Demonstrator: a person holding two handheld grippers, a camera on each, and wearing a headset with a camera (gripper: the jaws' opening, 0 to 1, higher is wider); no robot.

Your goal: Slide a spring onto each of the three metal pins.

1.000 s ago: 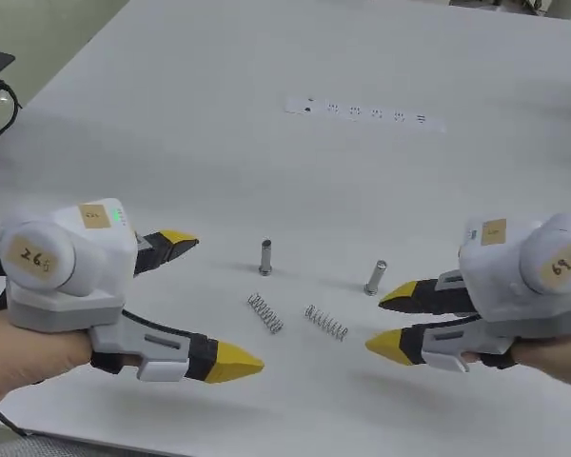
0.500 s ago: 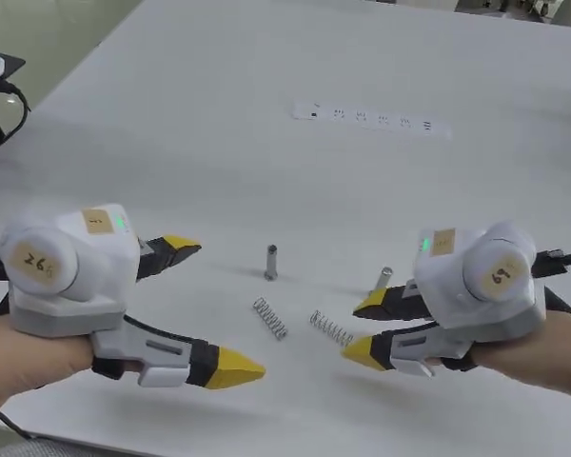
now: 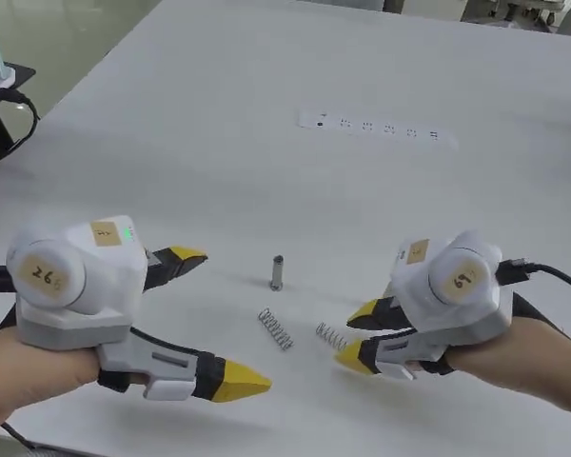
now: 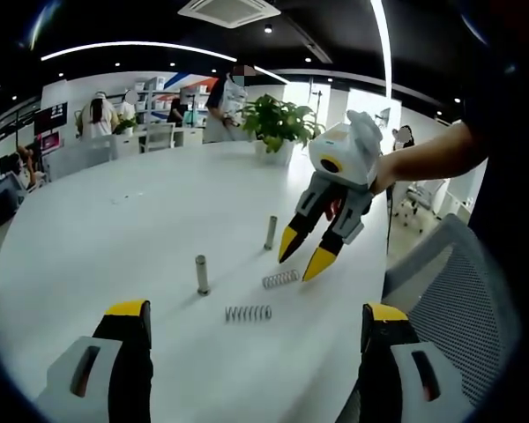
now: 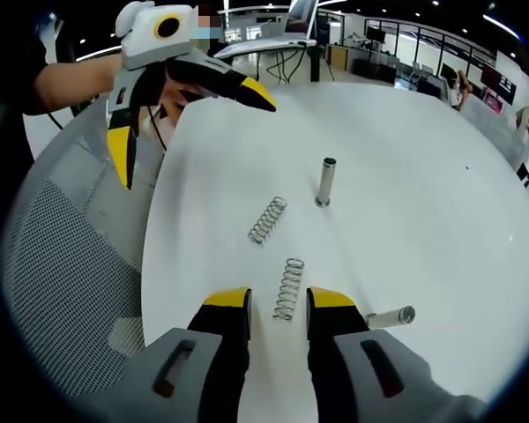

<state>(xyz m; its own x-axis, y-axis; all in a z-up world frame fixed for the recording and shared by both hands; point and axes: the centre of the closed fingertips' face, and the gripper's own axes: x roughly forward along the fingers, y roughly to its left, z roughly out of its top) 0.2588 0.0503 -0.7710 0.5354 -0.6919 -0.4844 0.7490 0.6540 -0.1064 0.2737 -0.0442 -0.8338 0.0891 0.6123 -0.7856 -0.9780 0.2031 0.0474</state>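
Both my grippers are released right now, nothing grabbed. My left gripper (image 3: pixel 214 319) has its jaws spread really wide and hangs over the white table (image 3: pixel 219 114), off to one side of the parts. My right gripper (image 5: pixel 279 300) is only partly open, with the jaws narrow and the tips low by the tabletop.

One spring (image 5: pixel 289 288) lies flat right between the right tips, running the same way the jaws point. In the right gripper view neither tip seems to touch it, but it's close. The second spring (image 5: pixel 267 219) lies flat a bit further ahead of the right gripper, in the space between the two grippers. Both springs are loose on the table, neither on a pin yet.

One metal pin (image 5: pixel 324 181) stands upright beyond that second spring, out ahead of the right jaws. The other pin (image 5: pixel 390 316) sits just beside the outer side of one right jaw, and in the left gripper view it looks upright. A power strip (image 3: pixel 376 127) lies well beyond all of it.
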